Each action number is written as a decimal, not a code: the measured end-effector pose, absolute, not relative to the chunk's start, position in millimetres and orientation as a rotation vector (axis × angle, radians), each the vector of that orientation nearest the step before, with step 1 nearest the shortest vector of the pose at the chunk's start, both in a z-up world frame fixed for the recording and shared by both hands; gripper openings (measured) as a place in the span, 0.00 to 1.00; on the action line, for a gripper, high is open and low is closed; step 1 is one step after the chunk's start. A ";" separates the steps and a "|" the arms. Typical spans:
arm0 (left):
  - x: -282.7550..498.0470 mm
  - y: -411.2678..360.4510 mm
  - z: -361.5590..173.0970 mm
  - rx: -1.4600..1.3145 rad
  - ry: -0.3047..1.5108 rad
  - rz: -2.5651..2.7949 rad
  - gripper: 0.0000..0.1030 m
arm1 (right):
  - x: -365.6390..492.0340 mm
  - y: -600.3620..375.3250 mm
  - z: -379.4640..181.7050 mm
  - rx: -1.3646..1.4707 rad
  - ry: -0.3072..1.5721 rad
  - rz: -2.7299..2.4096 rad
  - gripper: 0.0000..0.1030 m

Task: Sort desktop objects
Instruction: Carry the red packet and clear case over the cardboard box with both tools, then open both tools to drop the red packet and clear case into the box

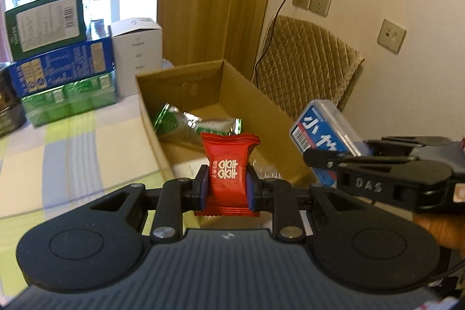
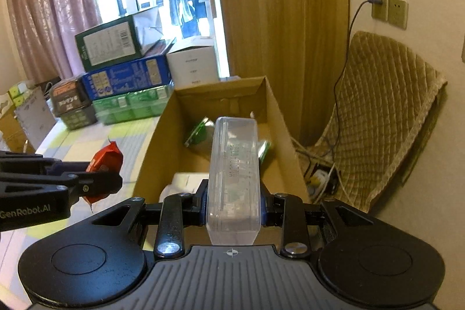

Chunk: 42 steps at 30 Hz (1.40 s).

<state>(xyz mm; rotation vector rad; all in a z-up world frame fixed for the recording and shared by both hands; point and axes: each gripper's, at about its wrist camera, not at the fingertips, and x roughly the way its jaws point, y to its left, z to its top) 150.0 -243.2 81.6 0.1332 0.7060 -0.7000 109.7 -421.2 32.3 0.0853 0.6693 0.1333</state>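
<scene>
Cardboard box [image 1: 151, 112] behind; candy [image 1: 228, 173] between fingers [image 1: 202, 189].

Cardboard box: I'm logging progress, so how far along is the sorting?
Partly done: the cardboard box already holds green packets and a white item. In hand: the left gripper grips a red candy packet, the right gripper a clear plastic case, both near the box. Neither is dropped in yet.

Stacked boxes [image 1: 62, 69] stand left of the cardboard box [image 1: 232, 83] holding packets [image 1: 186, 122].
</scene>
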 end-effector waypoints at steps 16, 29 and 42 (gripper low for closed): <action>226.1 -286.2 57.0 0.118 0.778 -0.700 0.20 | 188.8 -429.1 12.9 0.051 0.708 0.125 0.28; 238.3 -267.8 40.2 0.058 0.786 -0.644 0.41 | 200.7 -430.6 -2.4 0.054 0.740 0.122 0.28; 189.9 -228.4 55.4 0.061 0.717 -0.558 0.90 | 190.5 -426.8 15.9 0.106 0.686 0.171 0.68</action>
